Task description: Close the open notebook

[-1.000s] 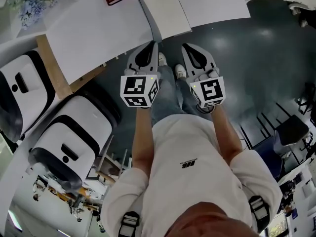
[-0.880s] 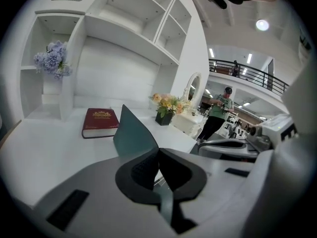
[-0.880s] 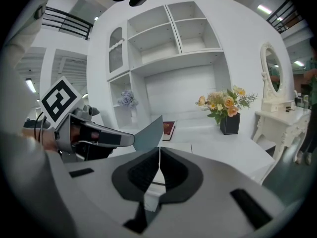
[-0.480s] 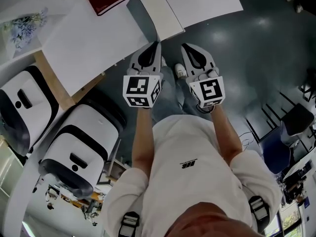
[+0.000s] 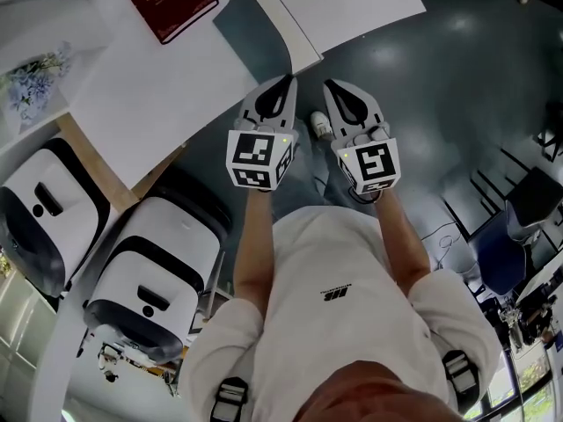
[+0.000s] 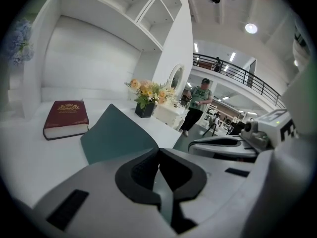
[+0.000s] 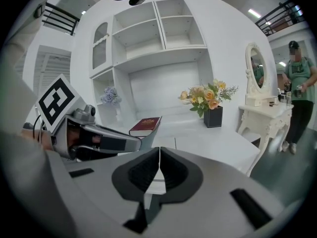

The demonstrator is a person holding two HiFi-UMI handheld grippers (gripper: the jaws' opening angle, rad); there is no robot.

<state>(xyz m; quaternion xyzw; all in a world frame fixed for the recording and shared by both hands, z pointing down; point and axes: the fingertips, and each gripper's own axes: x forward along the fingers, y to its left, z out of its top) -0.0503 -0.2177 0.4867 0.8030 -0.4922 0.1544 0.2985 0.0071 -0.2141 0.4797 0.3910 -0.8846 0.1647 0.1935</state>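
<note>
- The left tongs (image 5: 284, 79) pinch the near corner of the teal-covered, white-paged notebook (image 5: 249, 26), whose cover stands tilted up off its pages.
- The right tongs (image 5: 337, 84) hang just beside them, pressed together on nothing.
- The notebook lies at the near edge of the white surface (image 5: 158, 86).
- A dark red hardback book (image 5: 170, 3) lies flat, left of the notebook.

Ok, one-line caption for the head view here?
Left gripper pinching the open notebook by its tilted-up teal cover at the table edge, right gripper shut and empty alongside.
</note>
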